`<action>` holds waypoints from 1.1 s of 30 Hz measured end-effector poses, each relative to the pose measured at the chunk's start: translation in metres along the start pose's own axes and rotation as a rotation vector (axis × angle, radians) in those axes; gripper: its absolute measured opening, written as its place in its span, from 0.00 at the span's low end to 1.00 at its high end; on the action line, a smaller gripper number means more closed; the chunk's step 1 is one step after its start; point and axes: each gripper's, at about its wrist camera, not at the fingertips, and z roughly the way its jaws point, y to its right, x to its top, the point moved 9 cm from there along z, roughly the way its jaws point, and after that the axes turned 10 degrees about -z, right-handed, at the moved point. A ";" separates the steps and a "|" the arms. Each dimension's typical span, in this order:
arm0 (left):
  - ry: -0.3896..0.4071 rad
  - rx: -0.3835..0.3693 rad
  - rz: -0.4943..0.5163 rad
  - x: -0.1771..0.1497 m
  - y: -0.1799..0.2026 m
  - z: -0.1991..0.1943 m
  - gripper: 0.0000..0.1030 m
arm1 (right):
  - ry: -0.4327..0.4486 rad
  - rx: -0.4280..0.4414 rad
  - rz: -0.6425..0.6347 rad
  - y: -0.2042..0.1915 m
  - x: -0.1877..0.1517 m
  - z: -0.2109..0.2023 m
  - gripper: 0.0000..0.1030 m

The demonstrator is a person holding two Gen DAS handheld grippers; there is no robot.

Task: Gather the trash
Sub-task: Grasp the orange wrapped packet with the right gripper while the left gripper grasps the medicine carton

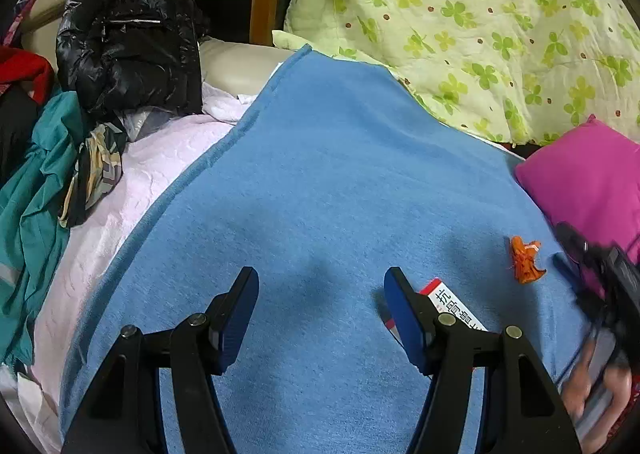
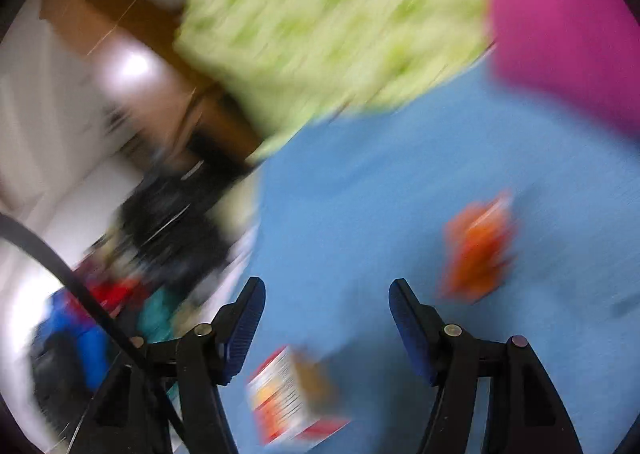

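Lying on blue blanket (image 1: 320, 173): carton (image 2: 288, 394), orange wrapper (image 2: 478, 250). Right tool (image 2: 326, 318) spread, empty, carton just below-between its tips. Left tool (image 1: 320, 306) spread, empty.

Both wrist views close above blue blanket (image 1: 340, 173).

We logged a blue blanket (image 1: 340, 173) bearing an orange wrapper (image 1: 526, 260), a small box (image 1: 452, 306) and a pink pillow (image 1: 588, 181).

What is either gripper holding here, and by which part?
Nothing. The left gripper and right gripper are open and empty above the blue blanket.
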 end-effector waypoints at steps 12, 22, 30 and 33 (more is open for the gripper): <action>-0.099 -0.185 0.015 -0.038 0.058 0.017 0.71 | -0.197 -0.229 -0.119 0.042 -0.028 0.072 0.35; -0.202 -0.194 -0.063 -0.060 0.082 0.048 0.72 | -0.177 -0.171 -0.122 0.038 -0.024 0.039 0.31; -0.214 -0.192 -0.073 -0.068 0.086 0.058 0.72 | -0.190 -0.129 -0.168 0.026 -0.030 0.023 0.31; -0.225 -0.200 -0.058 -0.069 0.086 0.058 0.73 | -0.199 -0.115 -0.187 0.023 -0.032 0.017 0.31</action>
